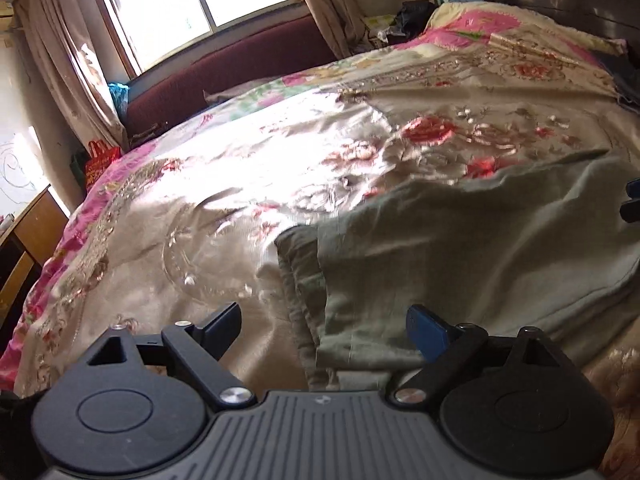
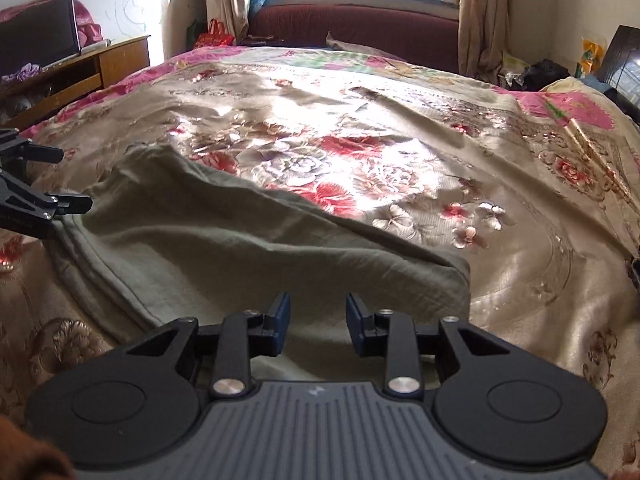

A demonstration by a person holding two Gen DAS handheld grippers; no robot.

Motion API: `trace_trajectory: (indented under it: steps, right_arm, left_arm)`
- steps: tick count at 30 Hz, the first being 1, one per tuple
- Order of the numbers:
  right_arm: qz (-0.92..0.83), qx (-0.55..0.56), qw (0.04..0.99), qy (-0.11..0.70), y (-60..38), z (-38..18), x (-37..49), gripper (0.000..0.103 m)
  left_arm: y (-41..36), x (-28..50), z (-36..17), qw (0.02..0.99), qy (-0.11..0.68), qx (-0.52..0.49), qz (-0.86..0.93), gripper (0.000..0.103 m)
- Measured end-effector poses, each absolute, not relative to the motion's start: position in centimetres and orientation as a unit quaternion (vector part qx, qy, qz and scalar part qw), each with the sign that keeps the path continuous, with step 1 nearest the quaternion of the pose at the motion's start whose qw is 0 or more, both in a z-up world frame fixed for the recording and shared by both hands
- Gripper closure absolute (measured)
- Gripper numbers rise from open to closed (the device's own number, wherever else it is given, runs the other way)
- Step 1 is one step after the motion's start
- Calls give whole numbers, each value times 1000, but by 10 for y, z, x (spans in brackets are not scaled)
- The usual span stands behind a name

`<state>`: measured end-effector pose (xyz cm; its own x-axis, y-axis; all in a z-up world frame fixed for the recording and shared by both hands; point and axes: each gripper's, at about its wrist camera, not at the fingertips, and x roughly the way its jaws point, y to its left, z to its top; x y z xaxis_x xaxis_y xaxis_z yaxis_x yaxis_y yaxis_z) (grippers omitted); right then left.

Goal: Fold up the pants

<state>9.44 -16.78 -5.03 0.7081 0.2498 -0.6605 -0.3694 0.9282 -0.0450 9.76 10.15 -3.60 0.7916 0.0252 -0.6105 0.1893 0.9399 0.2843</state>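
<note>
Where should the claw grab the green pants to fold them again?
Probably the near right corner of the pants, at. The layers stack into a thick free edge there on the bedspread. The right claw, open and empty, could come in low from the right and pinch all layers together.

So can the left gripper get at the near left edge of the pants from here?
Probably yes: the left gripper has its jaws wide open right over the edge of the pants, with nothing between them.
</note>
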Motion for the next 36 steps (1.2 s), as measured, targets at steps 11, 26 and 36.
trace_trajectory:
  steps: [11, 26, 36]
  right_arm:
    - [104, -57, 916, 384, -192, -76, 164, 72]
    - [94, 141, 896, 410, -268, -75, 156, 68]
    - [116, 185, 876, 430, -265, -81, 264, 93]
  left_arm:
    - [61, 139, -81, 911, 355, 196, -75, 0]
    - [-5, 134, -37, 925, 266, 217, -161, 0]
    - [-40, 137, -86, 886, 324, 240, -228, 0]
